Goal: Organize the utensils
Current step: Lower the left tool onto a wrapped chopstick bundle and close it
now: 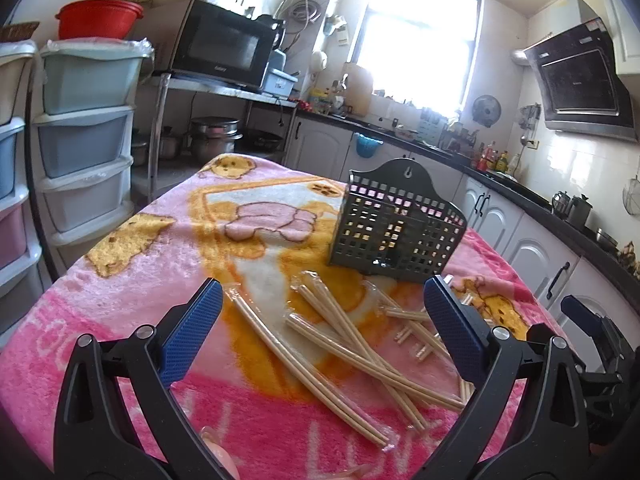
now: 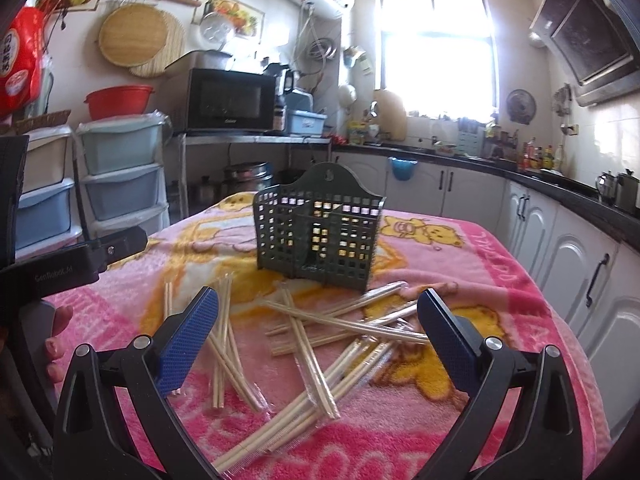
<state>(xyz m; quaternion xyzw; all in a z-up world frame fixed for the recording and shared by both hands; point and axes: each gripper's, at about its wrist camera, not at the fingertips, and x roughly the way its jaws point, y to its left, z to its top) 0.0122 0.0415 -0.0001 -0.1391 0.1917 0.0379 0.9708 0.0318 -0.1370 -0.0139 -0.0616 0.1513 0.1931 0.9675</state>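
both grippers, left (image 1: 322, 316) and right (image 2: 318, 318), have fingers wide open, holding nothing. chopsticks (image 2: 304, 332) lie scattered on the table (image 2: 500, 264) by the basket (image 2: 320, 232).

Wrapped chopsticks (image 1: 344, 344) before holder (image 1: 394, 222)

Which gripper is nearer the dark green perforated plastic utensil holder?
Right, marginally. The right gripper faces the dark green perforated plastic utensil holder head-on, just beyond its fingertips; the left gripper has it ahead, off to its right.
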